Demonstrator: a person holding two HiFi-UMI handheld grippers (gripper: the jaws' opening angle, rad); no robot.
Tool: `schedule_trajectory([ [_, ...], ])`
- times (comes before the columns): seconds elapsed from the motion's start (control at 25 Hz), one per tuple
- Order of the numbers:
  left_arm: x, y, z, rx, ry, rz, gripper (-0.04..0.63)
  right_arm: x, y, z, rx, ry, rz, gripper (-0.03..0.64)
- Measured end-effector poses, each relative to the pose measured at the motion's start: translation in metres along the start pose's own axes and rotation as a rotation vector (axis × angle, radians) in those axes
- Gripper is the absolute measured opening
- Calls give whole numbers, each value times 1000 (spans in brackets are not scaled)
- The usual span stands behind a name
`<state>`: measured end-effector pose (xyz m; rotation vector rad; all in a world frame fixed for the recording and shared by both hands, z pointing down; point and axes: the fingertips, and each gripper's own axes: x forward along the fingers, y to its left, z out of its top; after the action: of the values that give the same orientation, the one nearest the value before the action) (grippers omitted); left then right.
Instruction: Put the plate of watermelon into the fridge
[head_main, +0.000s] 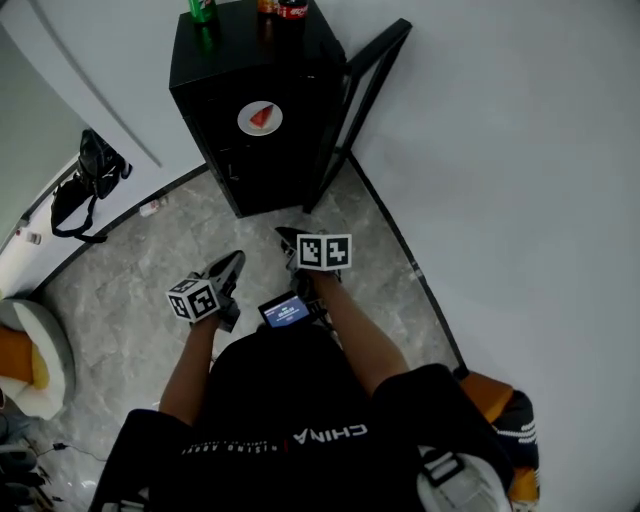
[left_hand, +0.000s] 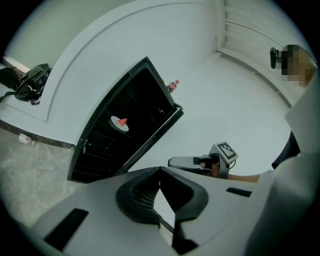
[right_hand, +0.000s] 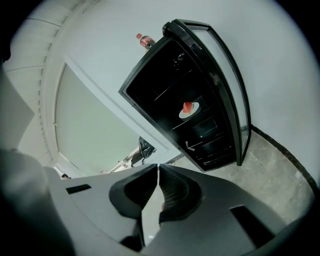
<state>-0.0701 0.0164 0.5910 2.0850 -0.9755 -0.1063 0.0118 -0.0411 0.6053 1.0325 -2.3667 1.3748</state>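
While the plate of watermelon (head_main: 260, 119) sits on a shelf inside the black fridge (head_main: 250, 55), both grippers hang low over the grey marbled floor (head_main: 150, 260), close to the person's body and well apart from the fridge. Its glass door (head_main: 365, 90) stands swung open on the right of the head view, so the shelves are in plain sight, and one red wedge lies on the white plate. The left gripper (left_hand: 160, 170) has its jaws brought together at the tips with nothing between them. The right gripper (right_hand: 158, 166) is likewise closed to a thin slit and empty (its marker cube faces up in the head view). On top of the fridge stand a green bottle (head_main: 202, 10) and a cola bottle (head_main: 292, 9). A black bag (head_main: 85, 180) rests on the white ledge at the left.
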Motion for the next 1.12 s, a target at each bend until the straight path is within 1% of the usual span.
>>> schedule_trajectory([
  [0.24,-40,-15,-46,7,25,-26,12,-35,14,-62,-7,-52,-89,21],
  [0.4,-43,-31,-67,27,42,-47,12,-59,13,-78,-62,-52,-131,17],
  [0.52,-41,-41,-77,55,54,-45,12,-70,14,-81,-111,-45,-141,17],
  [0.6,-36,-43,-77,58,50,-31,12,-71,14,-83,-172,-21,-143,15],
  [0.68,-28,-48,-71,47,26,-22,12,-73,14,-83,-237,11,-141,15],
  [0.84,-12,-62,-61,-1,-46,-30,14,-87,13,-73,-314,28,-132,15],
  [0.92,-2,-71,-69,3,-35,-34,14,-95,4,-68,-338,36,-132,15],
  [1.0,7,-78,-74,29,-12,-19,14,-100,-3,-61,-348,38,-125,15],
  [1.12,16,-75,-75,51,21,54,14,-104,-5,-52,-372,40,-111,15],
])
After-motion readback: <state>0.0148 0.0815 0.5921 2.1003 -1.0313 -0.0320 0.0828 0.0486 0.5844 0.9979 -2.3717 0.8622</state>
